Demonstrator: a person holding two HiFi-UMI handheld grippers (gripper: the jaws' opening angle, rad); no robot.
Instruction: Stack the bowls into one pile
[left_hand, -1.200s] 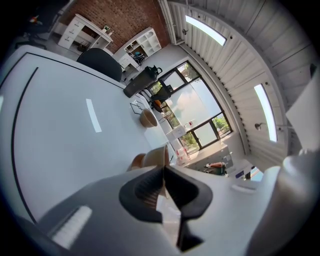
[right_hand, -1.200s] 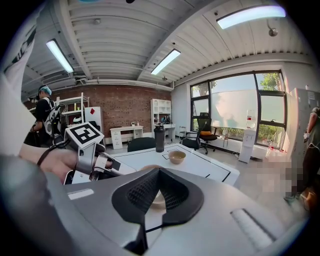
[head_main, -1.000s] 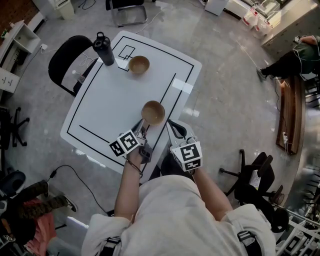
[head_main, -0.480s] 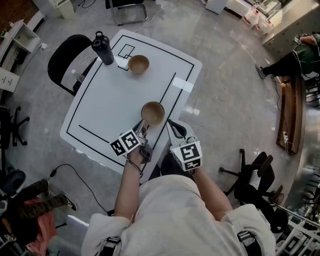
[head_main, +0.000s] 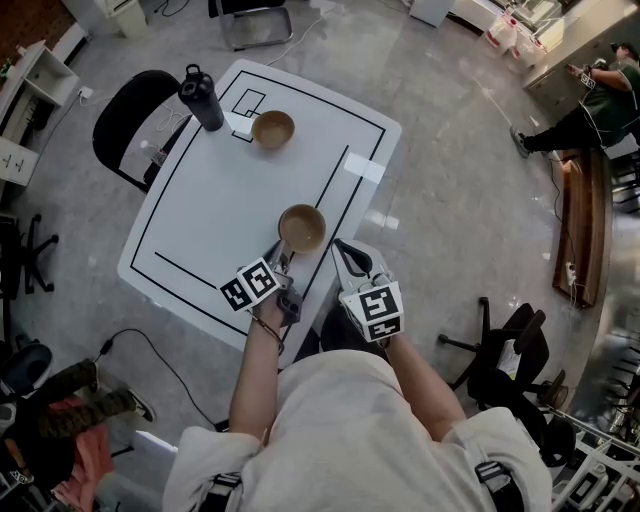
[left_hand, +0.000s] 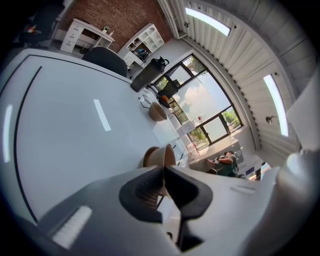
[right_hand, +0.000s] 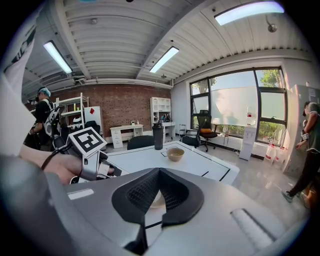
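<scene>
Two brown bowls are on the white table (head_main: 200, 200). The far bowl (head_main: 272, 129) sits near the back edge and also shows as the far bowl (right_hand: 175, 154) and the far bowl (left_hand: 157, 111). The near bowl (head_main: 302, 228) is close to the front right edge. My left gripper (head_main: 283, 259) has its jaws closed over the near rim of that bowl (left_hand: 159, 156), with the rim running into the seam of the left gripper (left_hand: 163, 170). Whether the bowl is off the table I cannot tell. My right gripper (head_main: 341, 249) hovers just right of it, and the right gripper (right_hand: 159, 173) is shut and empty.
A black bottle (head_main: 200, 97) stands at the table's back left corner, beside a black chair (head_main: 125, 125). Black tape lines and a pale tape patch (head_main: 363, 168) mark the tabletop. An office chair (head_main: 510, 360) stands on the floor to the right. A person (head_main: 590, 110) sits far right.
</scene>
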